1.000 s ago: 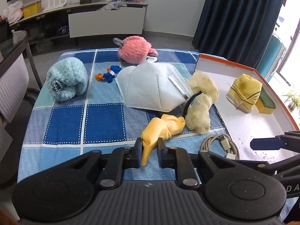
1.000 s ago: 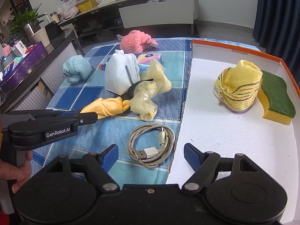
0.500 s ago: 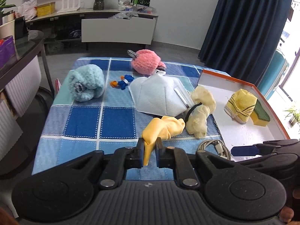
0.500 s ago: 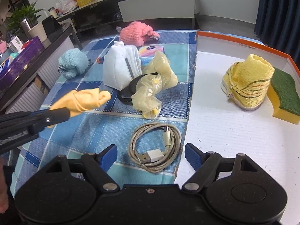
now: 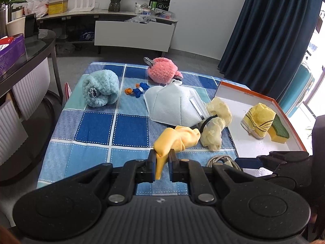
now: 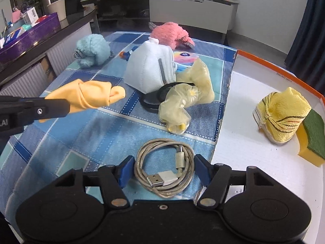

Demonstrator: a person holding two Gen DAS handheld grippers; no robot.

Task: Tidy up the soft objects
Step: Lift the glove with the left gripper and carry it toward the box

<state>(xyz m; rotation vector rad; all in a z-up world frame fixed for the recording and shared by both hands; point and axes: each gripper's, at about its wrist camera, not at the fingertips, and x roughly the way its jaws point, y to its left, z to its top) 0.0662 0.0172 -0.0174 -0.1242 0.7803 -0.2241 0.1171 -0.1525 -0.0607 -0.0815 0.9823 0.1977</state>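
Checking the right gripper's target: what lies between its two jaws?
In the right wrist view, the coiled USB cable lies on the checked cloth between the closing jaws of the right gripper; the pads are not yet touching it.

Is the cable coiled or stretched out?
Coiled: the cable lies in a loop on the cloth, between the right gripper's closing jaws.
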